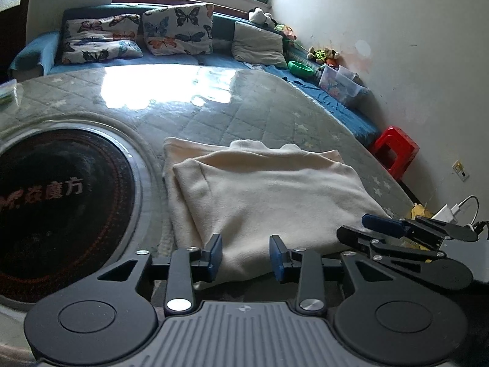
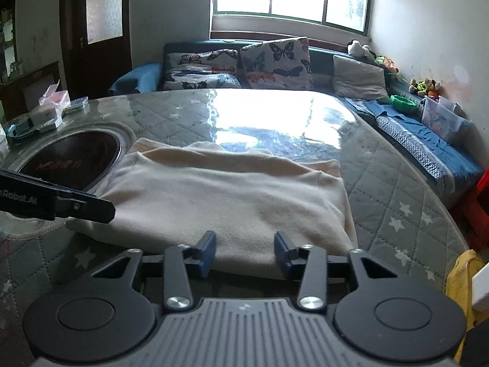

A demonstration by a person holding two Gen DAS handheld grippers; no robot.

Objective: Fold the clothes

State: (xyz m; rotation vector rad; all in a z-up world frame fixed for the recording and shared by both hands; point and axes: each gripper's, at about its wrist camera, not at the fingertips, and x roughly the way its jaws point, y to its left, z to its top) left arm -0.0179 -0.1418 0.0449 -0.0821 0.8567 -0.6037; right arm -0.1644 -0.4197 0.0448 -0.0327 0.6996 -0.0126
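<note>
Both grippers released at the garment's near hem

Your left gripper (image 1: 244, 257) and right gripper (image 2: 244, 252) (jaws apart, gripping nothing) face the cream garment (image 1: 262, 195), lying crosswise just ahead.

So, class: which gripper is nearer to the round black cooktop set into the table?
Left. The left gripper sits at the cream garment's near edge, right beside the cooktop. The right gripper is further along that edge, on the side away from it.

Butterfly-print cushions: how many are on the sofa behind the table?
2. One butterfly cushion lies low at the sofa's left end; the other butterfly cushion stands propped to its right, beside a plain grey pillow. None seems hidden.
</note>
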